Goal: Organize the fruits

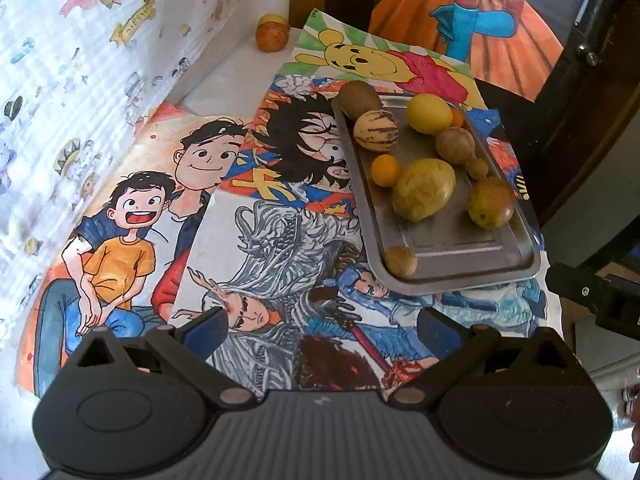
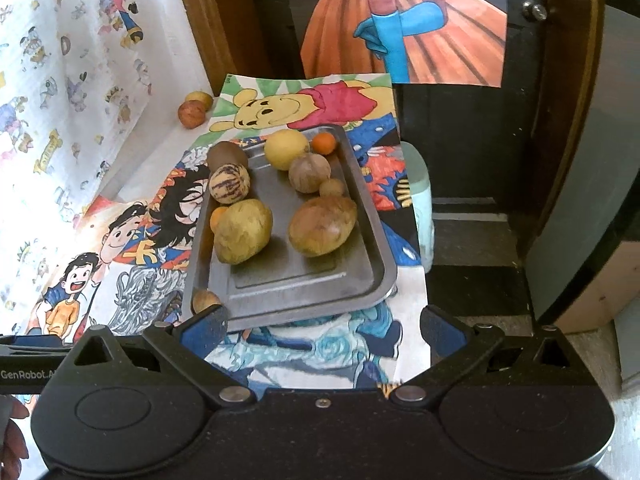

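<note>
Several fruits lie on a metal tray [image 2: 362, 236] that rests on cartoon drawings [image 1: 132, 216] covering the table: a striped melon [image 2: 229, 183], a yellow lemon [image 2: 285, 149], a brown kiwi [image 2: 227, 155] and small oranges. Two more fruits [image 2: 192, 114] sit apart in the far corner near the wall. Both the left gripper [image 1: 322, 322] and the right gripper [image 2: 322, 322] are spread wide and hold nothing.

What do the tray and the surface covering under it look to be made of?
The tray looks like brushed metal, probably stainless steel: grey, dully reflective, with a rolled rim and a stamped raised panel. The covering appears to be matte paper sheets with hand-coloured cartoon drawings; their edges overlap and lie flat.
</note>
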The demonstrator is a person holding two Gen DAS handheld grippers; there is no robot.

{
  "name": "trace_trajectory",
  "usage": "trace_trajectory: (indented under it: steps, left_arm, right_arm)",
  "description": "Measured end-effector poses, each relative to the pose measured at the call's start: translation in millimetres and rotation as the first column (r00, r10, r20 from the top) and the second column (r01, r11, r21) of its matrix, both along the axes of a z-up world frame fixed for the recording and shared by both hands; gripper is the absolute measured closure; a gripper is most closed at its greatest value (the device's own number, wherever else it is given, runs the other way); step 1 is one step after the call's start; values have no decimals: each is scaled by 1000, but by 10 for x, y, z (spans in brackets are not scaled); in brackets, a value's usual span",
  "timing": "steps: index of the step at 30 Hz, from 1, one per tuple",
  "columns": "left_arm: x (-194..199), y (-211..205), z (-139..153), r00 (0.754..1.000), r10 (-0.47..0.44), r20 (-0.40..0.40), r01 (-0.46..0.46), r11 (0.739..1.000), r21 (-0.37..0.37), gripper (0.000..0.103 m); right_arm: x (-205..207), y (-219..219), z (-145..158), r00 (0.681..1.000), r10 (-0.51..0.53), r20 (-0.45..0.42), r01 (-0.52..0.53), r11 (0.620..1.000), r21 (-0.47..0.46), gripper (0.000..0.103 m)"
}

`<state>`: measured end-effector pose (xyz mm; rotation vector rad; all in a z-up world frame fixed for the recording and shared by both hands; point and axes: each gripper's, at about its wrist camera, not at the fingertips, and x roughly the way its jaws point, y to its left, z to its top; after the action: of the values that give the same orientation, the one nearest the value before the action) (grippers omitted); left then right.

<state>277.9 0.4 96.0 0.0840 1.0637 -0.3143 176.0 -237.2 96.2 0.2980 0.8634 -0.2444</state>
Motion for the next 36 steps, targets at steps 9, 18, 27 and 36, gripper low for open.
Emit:
trace_trajectory:
  steps: [9,18,27,36]
  left_arm:
    - [-43,160,-44,999,-45,-20,45,999,2,1]
    - [-109,237,-15,996,-93,-11,93,996,-6,1]
    - [-200,369,-15,993,-121,-3,121,993,-14,1]
    - [-334,514,-43,989,-145,33,146,989,-27,1]
  right_arm:
    - [-171,187,-7,998,-53,-19,53,999,0,1]
    - [-312,346,27,996,-89,-11,89,996,-9,1]
    - [-500,530,65,994,-104,17,105,993,-45,1]
    - [-655,660,117,996,-49,68,60,984,-168,1]
